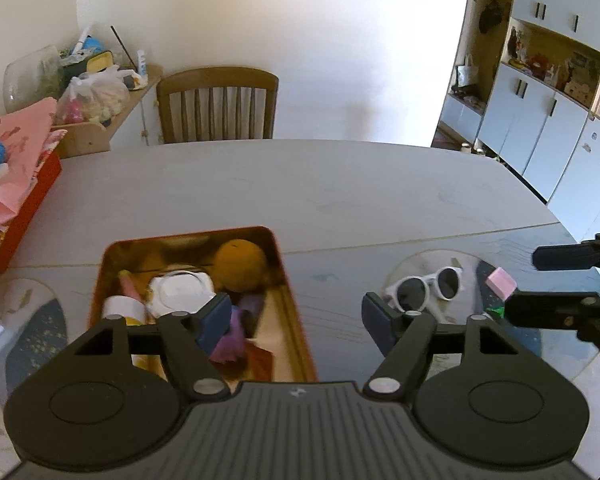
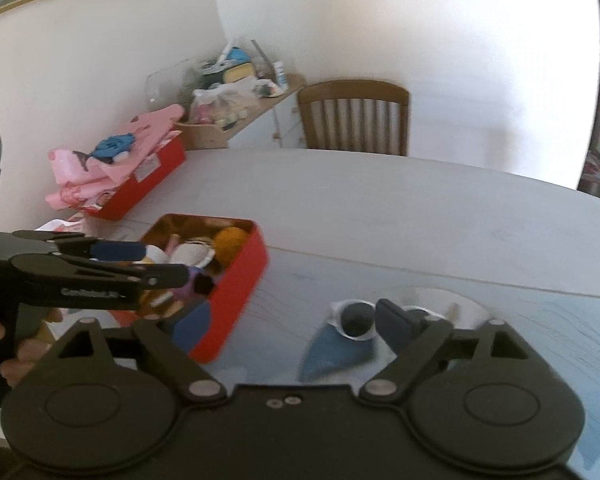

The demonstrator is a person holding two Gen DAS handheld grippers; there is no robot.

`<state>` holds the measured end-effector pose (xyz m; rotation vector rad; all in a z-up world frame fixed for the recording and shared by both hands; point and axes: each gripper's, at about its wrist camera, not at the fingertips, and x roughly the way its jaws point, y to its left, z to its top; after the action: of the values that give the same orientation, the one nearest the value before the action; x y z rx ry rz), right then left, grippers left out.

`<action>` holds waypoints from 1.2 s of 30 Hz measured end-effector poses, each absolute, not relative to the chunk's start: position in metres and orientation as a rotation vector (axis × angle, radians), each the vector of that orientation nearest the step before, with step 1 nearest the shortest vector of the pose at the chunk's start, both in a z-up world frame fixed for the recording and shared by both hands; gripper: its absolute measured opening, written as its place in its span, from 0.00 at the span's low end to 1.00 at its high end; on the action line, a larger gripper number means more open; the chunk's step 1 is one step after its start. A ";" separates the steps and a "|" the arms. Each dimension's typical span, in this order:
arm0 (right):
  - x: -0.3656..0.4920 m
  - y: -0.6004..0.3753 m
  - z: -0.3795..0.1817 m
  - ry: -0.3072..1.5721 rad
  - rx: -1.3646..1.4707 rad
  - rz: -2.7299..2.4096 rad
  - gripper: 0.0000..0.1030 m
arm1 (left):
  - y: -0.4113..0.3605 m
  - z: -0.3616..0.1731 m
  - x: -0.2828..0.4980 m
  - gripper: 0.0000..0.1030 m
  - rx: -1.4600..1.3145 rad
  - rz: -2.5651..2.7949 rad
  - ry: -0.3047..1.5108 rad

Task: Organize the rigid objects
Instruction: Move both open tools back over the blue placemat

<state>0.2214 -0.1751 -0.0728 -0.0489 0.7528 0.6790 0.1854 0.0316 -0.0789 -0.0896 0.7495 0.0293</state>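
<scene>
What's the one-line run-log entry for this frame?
left gripper: open, empty, above red tin | right gripper: open, empty | white sunglasses: on table, outside tin

You are looking across a pale grey counter (image 1: pixel 340 184) toward a plain white wall (image 1: pixel 300 40), with daylight washing over it. A wooden slat-back chair (image 1: pixel 218 104) is standing at the far edge. A cluttered wooden shelf (image 1: pixel 112 112) is sitting left, and white cabinets (image 1: pixel 540 128) are lining the right.

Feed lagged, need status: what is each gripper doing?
Left gripper: open, holding nothing.
Right gripper: open, holding nothing.
</scene>
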 end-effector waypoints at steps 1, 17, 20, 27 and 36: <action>0.221 -0.183 -0.074 0.751 -0.049 0.669 0.91 | 0.026 -0.079 0.185 0.69 -0.092 0.023 0.747; 0.239 -0.283 -0.107 0.781 -0.041 0.533 1.00 | -0.050 -0.100 0.206 0.81 -0.093 -0.014 0.750; 0.249 -0.295 -0.117 0.801 -0.046 0.503 1.00 | -0.063 -0.113 0.218 0.81 -0.069 -0.017 0.776; 0.281 -0.305 -0.144 0.868 -0.056 0.441 0.99 | -0.082 -0.139 0.248 0.81 -0.048 0.001 0.827; 0.309 -0.292 -0.168 0.910 -0.127 0.488 0.92 | -0.099 -0.167 0.281 0.81 0.007 0.038 0.872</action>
<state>0.3087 -0.2923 -0.1684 -0.1271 0.9105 0.4876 0.2810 -0.0992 -0.1674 0.0070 0.8725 0.0382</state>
